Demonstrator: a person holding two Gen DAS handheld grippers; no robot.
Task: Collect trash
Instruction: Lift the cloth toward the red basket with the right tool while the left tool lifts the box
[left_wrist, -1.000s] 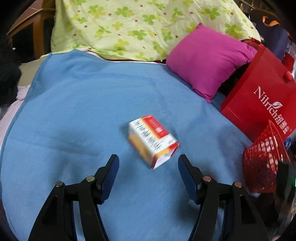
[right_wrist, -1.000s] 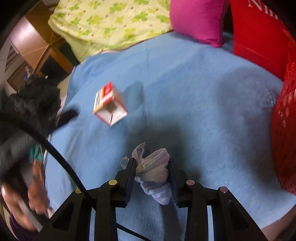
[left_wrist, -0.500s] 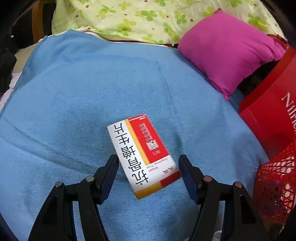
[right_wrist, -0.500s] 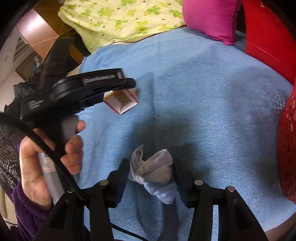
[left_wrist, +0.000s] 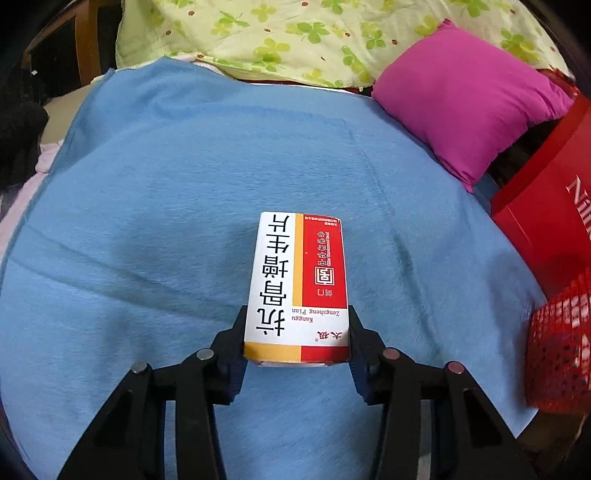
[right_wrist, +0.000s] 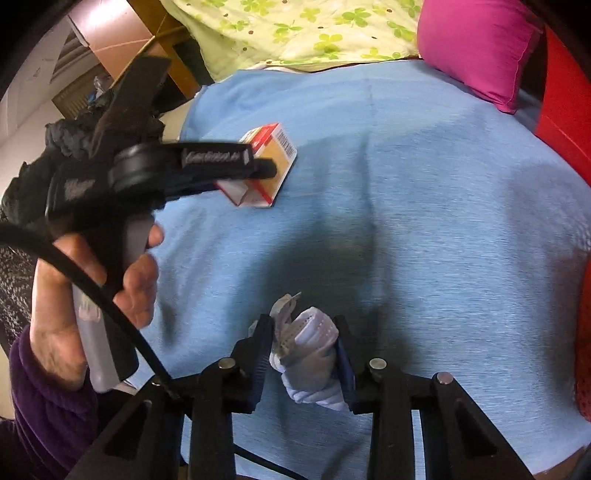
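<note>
A white, red and yellow medicine box (left_wrist: 299, 284) lies on the blue blanket (left_wrist: 166, 229). My left gripper (left_wrist: 297, 339) is shut on its near end, one finger on each side. The right wrist view shows the same box (right_wrist: 264, 166) with the left gripper (right_wrist: 255, 168) clamped on it. My right gripper (right_wrist: 303, 349) is shut on a crumpled white tissue (right_wrist: 308, 350) held low over the blanket. A red mesh basket (left_wrist: 557, 343) stands at the right edge.
A magenta pillow (left_wrist: 465, 96) and a green floral quilt (left_wrist: 314, 33) lie at the back of the bed. A red paper bag (left_wrist: 550, 206) stands at the right, behind the basket. A wooden bed frame (right_wrist: 173, 48) is at the far left.
My left gripper moved forward over the box and closed on it; a second ago it was open and short of it. My right gripper keeps hold of the tissue.
</note>
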